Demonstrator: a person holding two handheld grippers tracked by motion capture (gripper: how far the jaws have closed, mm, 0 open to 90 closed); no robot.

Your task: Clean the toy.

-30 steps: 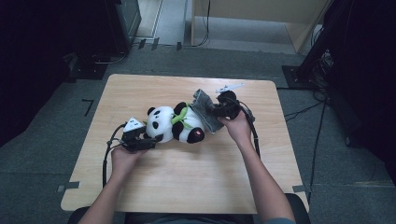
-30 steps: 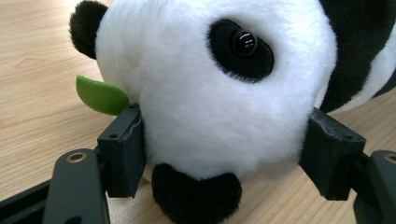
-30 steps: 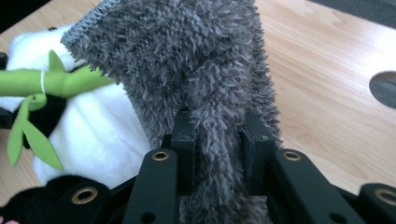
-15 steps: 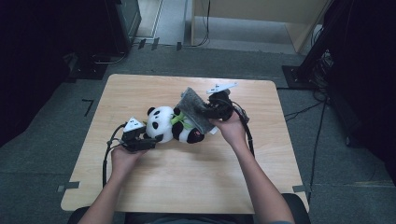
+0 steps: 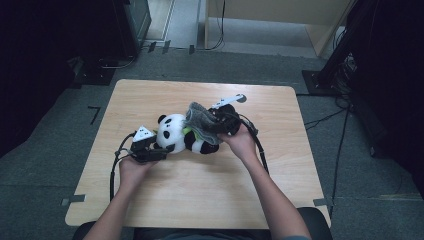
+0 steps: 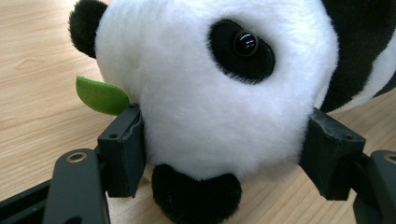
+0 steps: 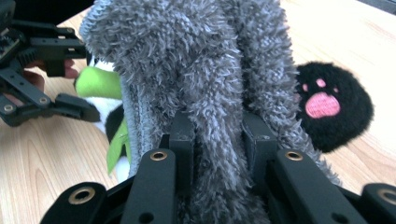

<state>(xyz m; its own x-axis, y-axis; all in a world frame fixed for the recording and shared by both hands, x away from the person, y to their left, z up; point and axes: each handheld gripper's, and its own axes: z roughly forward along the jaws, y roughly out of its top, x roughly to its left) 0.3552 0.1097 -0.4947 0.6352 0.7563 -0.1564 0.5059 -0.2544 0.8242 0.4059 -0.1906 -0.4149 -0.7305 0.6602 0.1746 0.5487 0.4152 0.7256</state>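
Left gripper [image 6: 224, 163] clamps wide on the panda's head [image 6: 219, 84] to steady it while right gripper [image 7: 217, 140], jaws pinched on the grey cloth [image 7: 205, 60], drapes it over.

Black-and-white panda [image 5: 180, 135] with green leaf [image 6: 100, 95], pink-padded black paw [image 7: 332, 106]; grey fuzzy cloth [image 7: 201, 70]; pale wood-grain table [image 5: 200, 200].

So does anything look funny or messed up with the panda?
A little. The panda lies tipped over on its side on the table instead of sitting up. The left gripper squeezes its head, and the right gripper holds a bunched-up grey cloth over its body. Nothing looks torn or spilled.
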